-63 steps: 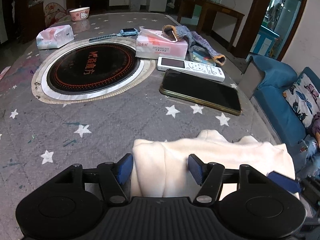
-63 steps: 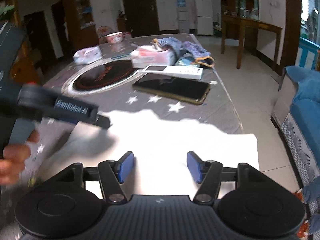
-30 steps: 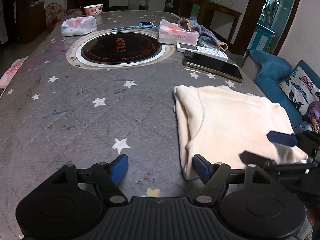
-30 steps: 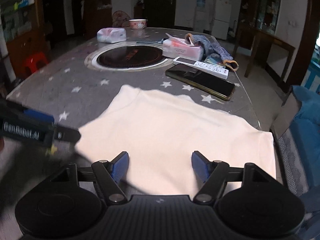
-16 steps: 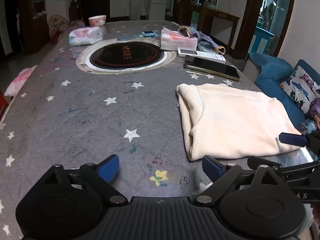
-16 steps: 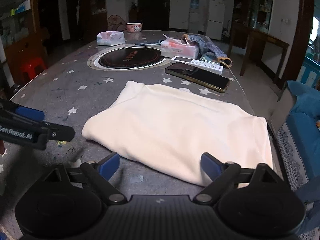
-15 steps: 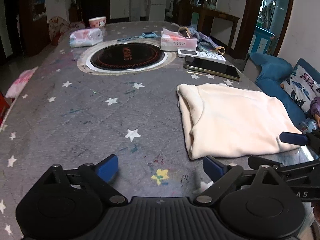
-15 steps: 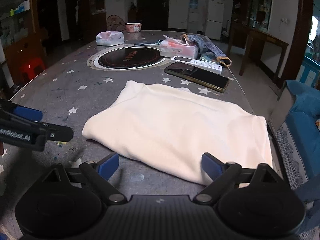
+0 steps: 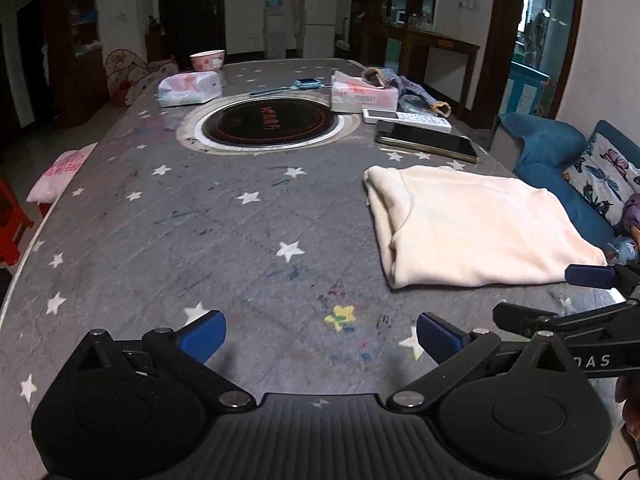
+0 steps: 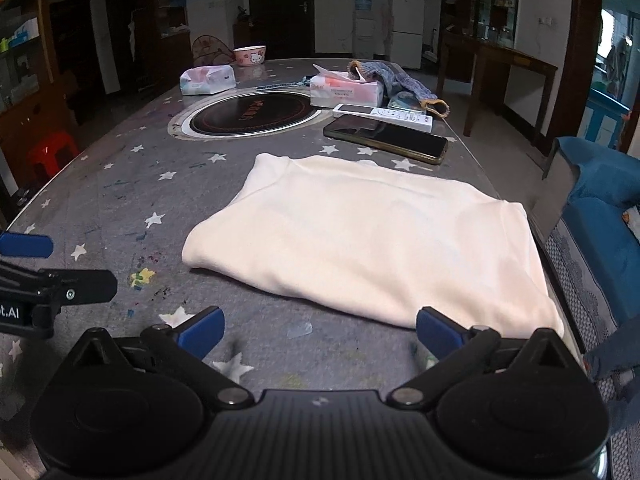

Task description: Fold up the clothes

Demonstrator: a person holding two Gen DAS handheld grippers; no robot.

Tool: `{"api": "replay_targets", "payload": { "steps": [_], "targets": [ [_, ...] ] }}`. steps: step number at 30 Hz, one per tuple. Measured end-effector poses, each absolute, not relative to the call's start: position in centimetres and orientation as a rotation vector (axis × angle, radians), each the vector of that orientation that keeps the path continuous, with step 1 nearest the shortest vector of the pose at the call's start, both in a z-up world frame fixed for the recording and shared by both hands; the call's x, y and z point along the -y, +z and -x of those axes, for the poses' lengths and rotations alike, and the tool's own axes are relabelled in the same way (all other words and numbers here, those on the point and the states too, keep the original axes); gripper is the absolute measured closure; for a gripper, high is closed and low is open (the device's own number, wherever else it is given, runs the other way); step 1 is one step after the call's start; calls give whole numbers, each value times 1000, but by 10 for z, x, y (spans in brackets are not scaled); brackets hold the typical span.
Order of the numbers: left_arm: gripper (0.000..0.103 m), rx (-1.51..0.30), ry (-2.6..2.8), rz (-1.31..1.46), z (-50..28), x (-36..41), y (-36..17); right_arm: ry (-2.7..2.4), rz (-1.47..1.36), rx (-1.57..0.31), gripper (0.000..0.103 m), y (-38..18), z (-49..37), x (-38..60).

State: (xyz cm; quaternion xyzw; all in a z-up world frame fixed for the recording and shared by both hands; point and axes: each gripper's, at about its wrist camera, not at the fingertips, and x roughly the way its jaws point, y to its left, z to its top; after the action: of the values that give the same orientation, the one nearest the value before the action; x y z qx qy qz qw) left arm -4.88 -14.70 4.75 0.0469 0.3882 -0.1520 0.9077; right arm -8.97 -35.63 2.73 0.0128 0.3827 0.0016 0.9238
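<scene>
A cream garment [image 9: 472,224] lies folded into a flat rectangle on the right half of the grey star-patterned table [image 9: 200,232]. The same garment [image 10: 372,232] fills the middle of the right wrist view. My left gripper [image 9: 320,334] is open above bare table, to the near left of the garment, holding nothing. My right gripper [image 10: 320,330] is open just in front of the garment's near edge, nothing between its fingers. Each gripper shows at the side of the other's view.
Beyond the garment lie a black phone [image 9: 426,144], a white remote [image 9: 406,117], a tissue box [image 9: 364,94], a knitted piece [image 10: 404,80] and a wipes pack [image 9: 188,89] around a round inset hob [image 9: 270,122]. A blue sofa [image 9: 568,160] borders the table's right side.
Both grippers have drawn back from the garment toward the near table edge and opened wider. The garment lies folded and still since the half-second frames.
</scene>
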Motion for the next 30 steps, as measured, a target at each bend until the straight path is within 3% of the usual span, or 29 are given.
{"api": "replay_targets", "payload": {
  "steps": [30],
  "targets": [
    [0, -773, -294, -111, 102, 136, 41, -84, -12, -762, 0, 25, 139, 341]
  ]
}}
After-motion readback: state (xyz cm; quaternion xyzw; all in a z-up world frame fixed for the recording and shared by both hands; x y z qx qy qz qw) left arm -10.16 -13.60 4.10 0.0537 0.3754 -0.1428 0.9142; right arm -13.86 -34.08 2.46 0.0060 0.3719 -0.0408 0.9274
